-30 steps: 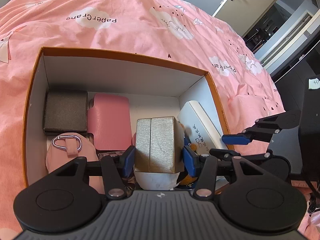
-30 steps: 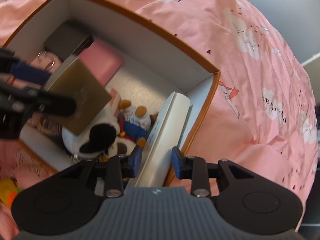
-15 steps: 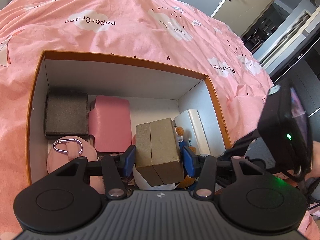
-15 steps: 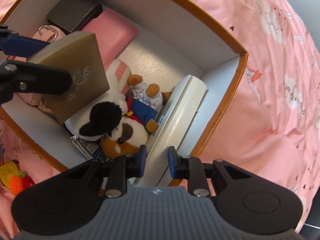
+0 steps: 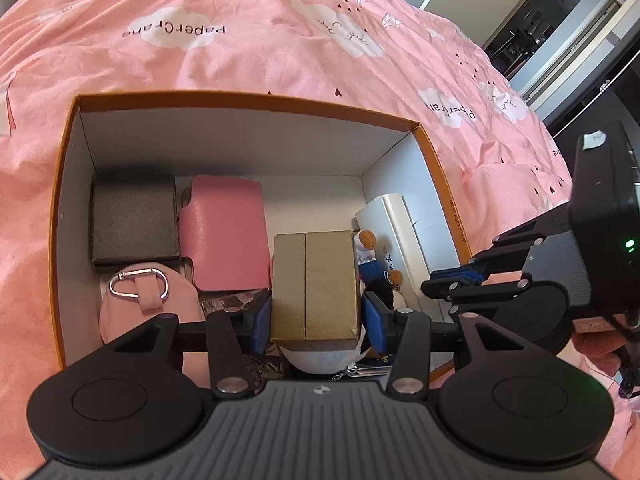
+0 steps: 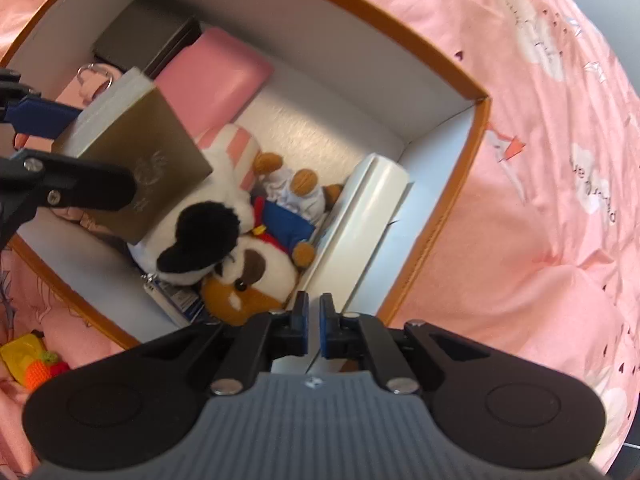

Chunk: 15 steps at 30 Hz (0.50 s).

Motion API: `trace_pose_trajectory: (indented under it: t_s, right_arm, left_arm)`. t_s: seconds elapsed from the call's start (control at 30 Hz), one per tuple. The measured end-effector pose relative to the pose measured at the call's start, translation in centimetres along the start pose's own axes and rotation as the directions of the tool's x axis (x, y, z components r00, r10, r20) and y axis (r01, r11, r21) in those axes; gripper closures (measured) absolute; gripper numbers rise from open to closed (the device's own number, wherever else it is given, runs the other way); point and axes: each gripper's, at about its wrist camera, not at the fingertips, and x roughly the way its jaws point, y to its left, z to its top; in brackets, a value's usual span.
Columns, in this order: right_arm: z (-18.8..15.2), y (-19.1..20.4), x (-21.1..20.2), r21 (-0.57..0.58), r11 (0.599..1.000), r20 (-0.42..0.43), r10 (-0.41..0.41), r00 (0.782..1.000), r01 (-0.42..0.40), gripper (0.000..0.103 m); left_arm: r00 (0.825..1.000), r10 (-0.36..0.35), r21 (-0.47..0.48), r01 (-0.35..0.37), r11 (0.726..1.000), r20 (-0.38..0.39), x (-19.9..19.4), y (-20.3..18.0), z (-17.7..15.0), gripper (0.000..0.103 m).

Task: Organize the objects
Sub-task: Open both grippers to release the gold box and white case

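Observation:
My left gripper is shut on a gold box and holds it over the open orange box on the pink bed. The gold box also shows in the right wrist view, above a black-and-white plush. My right gripper is nearly shut and empty, above the near end of a white case that leans on the box's right wall. A bear plush in blue lies beside that case.
Inside the orange box lie a dark grey box, a pink case and a pink pouch with a carabiner. A yellow and orange toy lies on the pink bedspread outside the box.
My right gripper's fingers have closed from open to nearly shut, and it has drawn back over the white case. My left gripper has kept hold of the gold box and risen slightly.

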Motion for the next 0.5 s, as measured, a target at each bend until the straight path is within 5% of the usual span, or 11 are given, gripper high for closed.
trace_pose_trajectory:
  t_s: [0.3, 0.5]
  right_arm:
    - [0.5, -1.8, -3.7, 0.005, 0.999, 0.183, -0.033, 0.983, 0.033, 0.098]
    - [0.5, -3.8, -3.4, 0.036, 0.998, 0.266, -0.055, 0.962, 0.047, 0.098]
  left_arm:
    - [0.997, 0.026, 0.246, -0.041, 0.968, 0.067, 0.2, -3.5, 2.9, 0.051]
    - [0.997, 0.038, 0.434, -0.065, 0.899, 0.07, 3.7, -5.5, 5.6, 0.051]
